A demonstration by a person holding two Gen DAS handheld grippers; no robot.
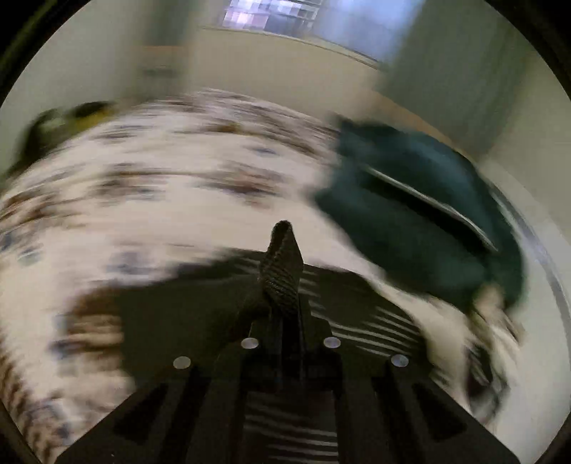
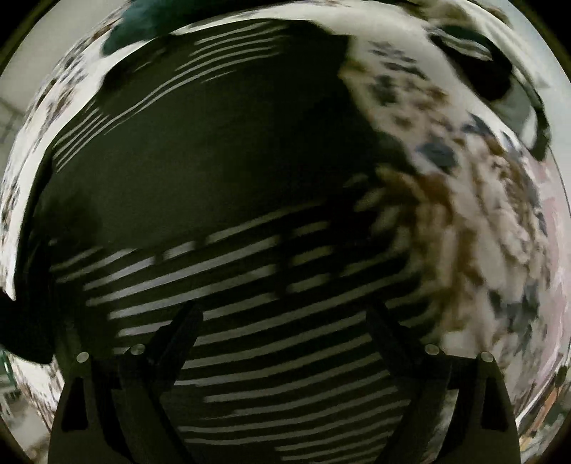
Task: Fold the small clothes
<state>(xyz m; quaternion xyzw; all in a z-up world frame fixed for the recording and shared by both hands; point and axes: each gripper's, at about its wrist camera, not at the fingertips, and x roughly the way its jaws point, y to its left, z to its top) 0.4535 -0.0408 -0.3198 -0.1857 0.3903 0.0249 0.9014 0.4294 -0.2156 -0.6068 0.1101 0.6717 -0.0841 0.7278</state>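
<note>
A dark garment with thin white stripes point(image 2: 221, 171) lies on a bed with a white floral sheet point(image 1: 160, 167). My left gripper point(image 1: 282, 257) is shut, its fingers pressed together just above the near part of that garment point(image 1: 357, 321); whether cloth is pinched between them is unclear. My right gripper point(image 2: 282, 314) is open, its fingers point(image 2: 178, 332) spread wide and close over the striped part of the garment. Both views are blurred by motion.
A teal garment point(image 1: 421, 214) with a pale stripe lies on the bed to the right of the left gripper. Another dark item point(image 2: 489, 60) lies at the far right of the sheet point(image 2: 464, 221). A wall and window point(image 1: 285, 18) stand behind the bed.
</note>
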